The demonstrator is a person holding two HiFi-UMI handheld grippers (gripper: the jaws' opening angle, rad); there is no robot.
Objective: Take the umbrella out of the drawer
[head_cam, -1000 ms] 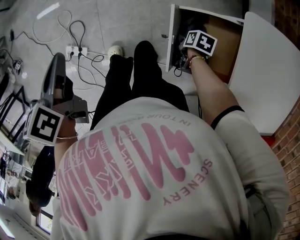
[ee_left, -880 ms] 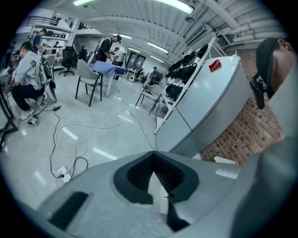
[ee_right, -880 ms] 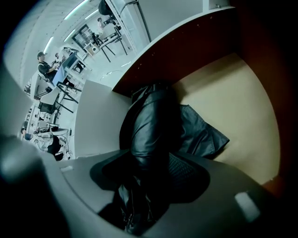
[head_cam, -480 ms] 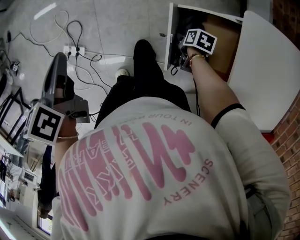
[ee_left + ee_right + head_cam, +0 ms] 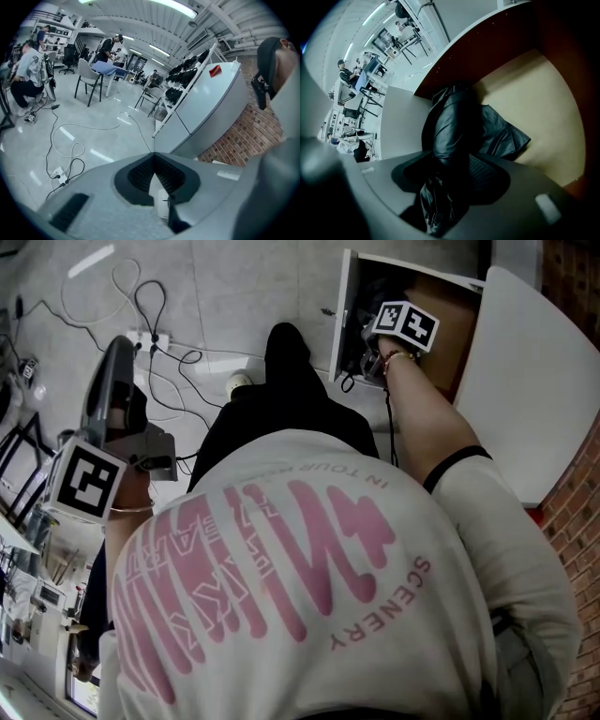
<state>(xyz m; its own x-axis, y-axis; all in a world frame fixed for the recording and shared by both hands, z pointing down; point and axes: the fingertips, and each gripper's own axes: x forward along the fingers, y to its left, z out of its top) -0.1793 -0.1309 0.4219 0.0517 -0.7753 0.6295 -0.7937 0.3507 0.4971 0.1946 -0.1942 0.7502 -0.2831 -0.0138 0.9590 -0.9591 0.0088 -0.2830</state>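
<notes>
umbrella (image 5: 450, 133) in drawer (image 5: 459, 352) | drawer right of legs (image 5: 281, 395) | cables (image 5: 187, 356) on floor (image 5: 253, 287), left of legs

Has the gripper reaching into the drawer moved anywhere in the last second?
No. The right gripper stays put beside the white drawer front; only its jaws have just been closing, with the black folded umbrella between them.

Head view: high above the person's back, looking steeply down; the open drawer (image 5: 450, 324) sits small at top right, well off.

Right gripper view: inside that drawer (image 5: 534, 108), aimed downward, very near the umbrella (image 5: 450, 126).

Left gripper view: low, facing out across the room. Its power strip (image 5: 57, 174) is probably the head view's power strip (image 5: 150, 338).
</notes>
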